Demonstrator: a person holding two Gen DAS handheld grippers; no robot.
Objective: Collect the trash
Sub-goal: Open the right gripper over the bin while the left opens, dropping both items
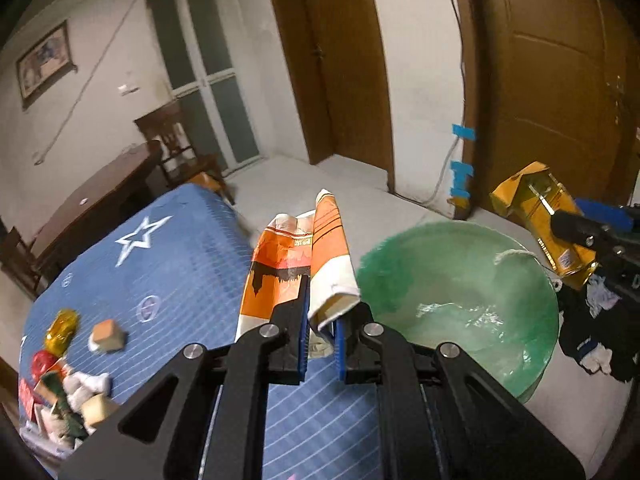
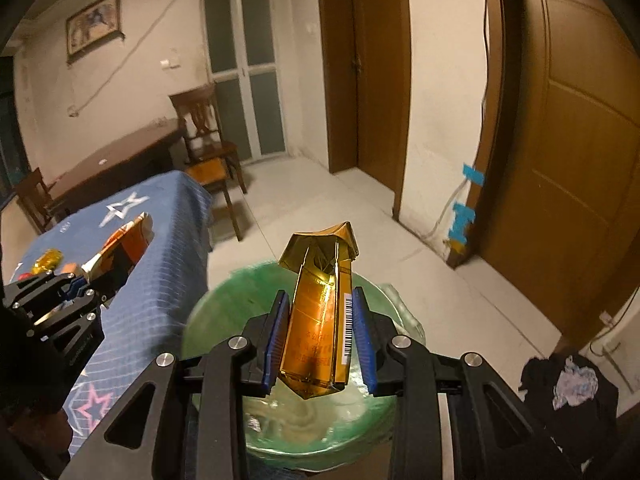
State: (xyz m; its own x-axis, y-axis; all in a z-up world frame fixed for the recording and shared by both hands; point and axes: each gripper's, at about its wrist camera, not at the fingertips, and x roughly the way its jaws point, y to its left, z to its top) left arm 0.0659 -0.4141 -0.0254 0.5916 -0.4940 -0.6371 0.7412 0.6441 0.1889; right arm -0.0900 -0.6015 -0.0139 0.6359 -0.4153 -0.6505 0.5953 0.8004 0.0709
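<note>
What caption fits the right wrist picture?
Right gripper holds a crumpled gold carton above the green-lined bin.

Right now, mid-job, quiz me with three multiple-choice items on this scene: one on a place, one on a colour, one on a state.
1. Where is the gold carton held by the right gripper?
A. Over the green-lined bin
B. On the wooden chair
C. On the floor by the door

2. What colour is the tablecloth?
A. Red
B. Blue with stars
C. Plain white

3. What state is the left gripper in?
A. Open and empty
B. Shut on the orange-and-white carton
C. Resting inside the bin

Answers: 1 A, the bin's green liner shows directly beneath the carton; 2 B, white stars on blue cloth; 3 B, its jaws pinch the carton's lower end.
</note>
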